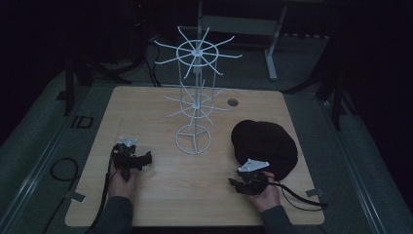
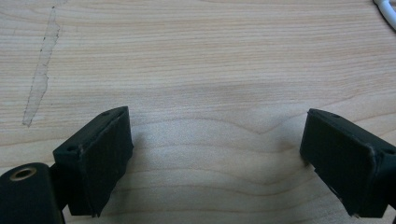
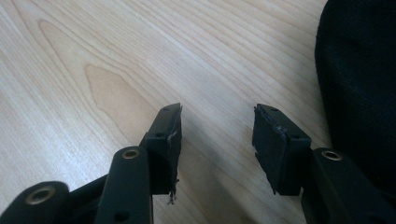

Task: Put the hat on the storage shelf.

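Trouble I expect: my right hand-held gripper [image 1: 239, 184], jaws apart and grasping nothing, rests on the bench [image 1: 160, 195] with the black hat [image 1: 265, 144] just beside it, so a shallow pinch could slip off soft fabric; my left hand-held gripper [image 1: 143, 158], also released, sits near the white wire rack [image 1: 195, 105], whose prongs could snag

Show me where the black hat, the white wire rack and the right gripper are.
black hat [image 1: 265, 141], high view, middle of its crown.
white wire rack [image 1: 193, 143], high view, its base ring.
right gripper [image 3: 217, 128], right gripper view, between its open jaws.
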`<state>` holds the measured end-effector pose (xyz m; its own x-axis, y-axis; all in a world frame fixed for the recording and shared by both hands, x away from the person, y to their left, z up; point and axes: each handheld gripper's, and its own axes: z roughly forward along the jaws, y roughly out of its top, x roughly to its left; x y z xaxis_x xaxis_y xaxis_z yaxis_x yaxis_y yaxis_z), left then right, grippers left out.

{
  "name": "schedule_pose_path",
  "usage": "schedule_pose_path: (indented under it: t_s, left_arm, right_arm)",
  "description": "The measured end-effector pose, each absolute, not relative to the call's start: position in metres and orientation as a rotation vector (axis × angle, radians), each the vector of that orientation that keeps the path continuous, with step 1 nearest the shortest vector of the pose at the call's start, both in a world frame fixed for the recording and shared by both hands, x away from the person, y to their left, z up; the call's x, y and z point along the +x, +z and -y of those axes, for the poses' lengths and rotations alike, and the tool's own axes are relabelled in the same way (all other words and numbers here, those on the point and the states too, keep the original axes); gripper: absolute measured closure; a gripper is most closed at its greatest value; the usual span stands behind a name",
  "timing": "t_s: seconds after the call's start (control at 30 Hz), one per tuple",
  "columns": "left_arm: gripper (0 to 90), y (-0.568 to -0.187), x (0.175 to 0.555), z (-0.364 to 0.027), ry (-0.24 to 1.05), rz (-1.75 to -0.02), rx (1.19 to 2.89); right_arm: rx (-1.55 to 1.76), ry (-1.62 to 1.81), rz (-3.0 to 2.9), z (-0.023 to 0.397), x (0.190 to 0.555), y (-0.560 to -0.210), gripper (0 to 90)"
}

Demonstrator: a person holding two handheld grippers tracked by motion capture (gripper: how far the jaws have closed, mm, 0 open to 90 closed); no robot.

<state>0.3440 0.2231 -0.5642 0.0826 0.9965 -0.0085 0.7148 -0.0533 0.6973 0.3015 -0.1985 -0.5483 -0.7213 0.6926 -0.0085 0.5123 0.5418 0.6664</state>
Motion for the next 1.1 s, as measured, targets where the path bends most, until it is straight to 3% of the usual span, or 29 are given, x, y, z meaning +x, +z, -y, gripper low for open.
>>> schedule_pose_path:
  t_s: [0.37,0.6,0.77,1.1]
  left_arm:
    - [10.1,-0.564,0.344,-0.223,0.675,-1.685,1.827]
    - [10.1,-0.564,0.344,-0.223,0.674,-1.686,1.826]
    - [10.1,-0.564,0.344,-0.223,0.676,-1.686,1.827]
    - [10.2,-0.564,0.344,-0.223,0.674,-1.685,1.827]
  right_arm:
    - [0.963,0.901,-2.495,0.202,0.298,-0.522,53.1]
    - [0.985,0.904,-2.384,0.22,0.307,-0.494,47.9]
    - [1.022,0.836,-2.356,0.227,0.319,-0.494,42.2]
    - [1.033,0.769,-2.404,0.224,0.331,-0.512,38.9]
